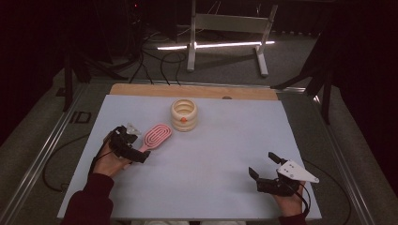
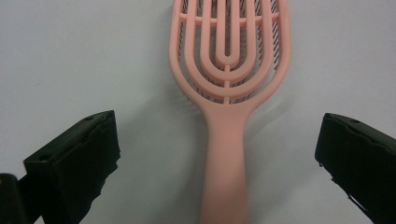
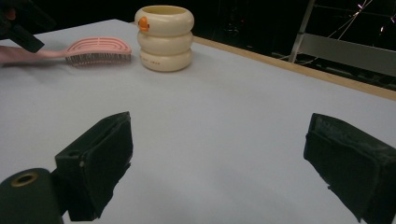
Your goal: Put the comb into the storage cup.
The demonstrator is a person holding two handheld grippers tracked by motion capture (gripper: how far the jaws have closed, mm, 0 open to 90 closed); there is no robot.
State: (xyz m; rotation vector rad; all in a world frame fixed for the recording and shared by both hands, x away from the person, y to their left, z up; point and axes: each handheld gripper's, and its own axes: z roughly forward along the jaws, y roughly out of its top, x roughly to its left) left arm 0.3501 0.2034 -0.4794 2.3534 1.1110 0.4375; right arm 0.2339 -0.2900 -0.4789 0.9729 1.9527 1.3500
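A pink hairbrush (image 1: 156, 135) lies bristles down on the pale blue table (image 1: 211, 154), left of centre. My left gripper (image 1: 136, 149) is open, its jaws wide apart on either side of the brush handle (image 2: 225, 177) without touching it. The brush head (image 2: 229, 46) points away from that gripper. A cream ribbed cup (image 1: 184, 114) with an orange spot stands upright just beyond the brush; the right gripper view shows the cup (image 3: 164, 38) and the brush (image 3: 95, 50) far off. My right gripper (image 1: 263, 165) sits open and empty near the front right of the table.
A wooden strip (image 1: 192, 90) runs along the table's far edge. Beyond it stands a white metal frame (image 1: 225, 33) on a grey floor with black cables. A person's dark red sleeve (image 1: 89, 201) comes in at the bottom left.
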